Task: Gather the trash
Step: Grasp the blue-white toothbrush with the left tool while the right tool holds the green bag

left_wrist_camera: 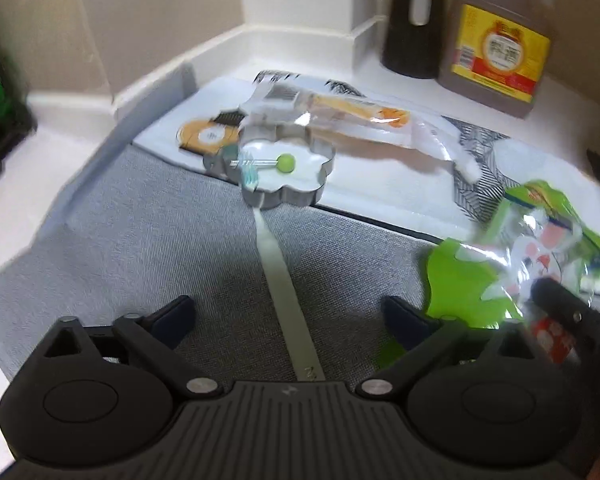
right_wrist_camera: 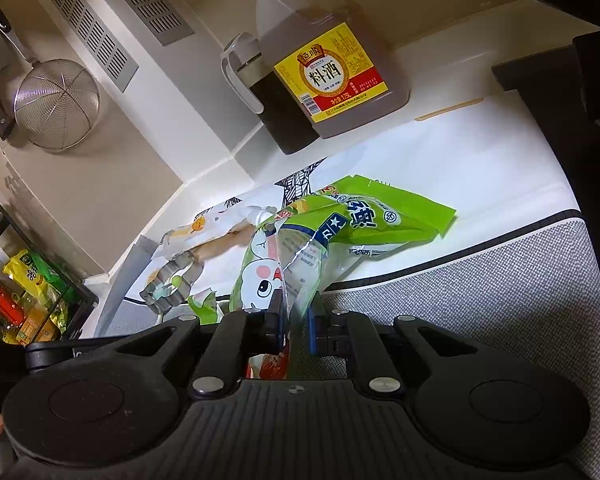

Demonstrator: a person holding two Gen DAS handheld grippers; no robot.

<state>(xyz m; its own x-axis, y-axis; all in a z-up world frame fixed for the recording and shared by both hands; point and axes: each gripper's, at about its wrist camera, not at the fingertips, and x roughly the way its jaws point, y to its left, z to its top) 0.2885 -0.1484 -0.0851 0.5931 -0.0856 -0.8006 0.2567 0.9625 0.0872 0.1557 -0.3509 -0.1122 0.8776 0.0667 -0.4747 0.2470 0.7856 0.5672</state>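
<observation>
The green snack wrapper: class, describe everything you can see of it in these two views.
The green snack wrapper is crinkled plastic film, bright green with a clear window, a cartoon rabbit and blue-and-white printed characters. It looks torn open and flattened. The right gripper is shut on its lower edge, lifting that end, while the far end lies on the white cloth. In the left wrist view it sits right of the open left gripper, untouched by it.

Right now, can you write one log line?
left gripper: open, empty | right gripper: shut on green wrapper | clear wrapper: on counter

Left gripper point(left_wrist_camera: 288, 314) wide, right gripper point(right_wrist_camera: 296, 316) clamped
</observation>
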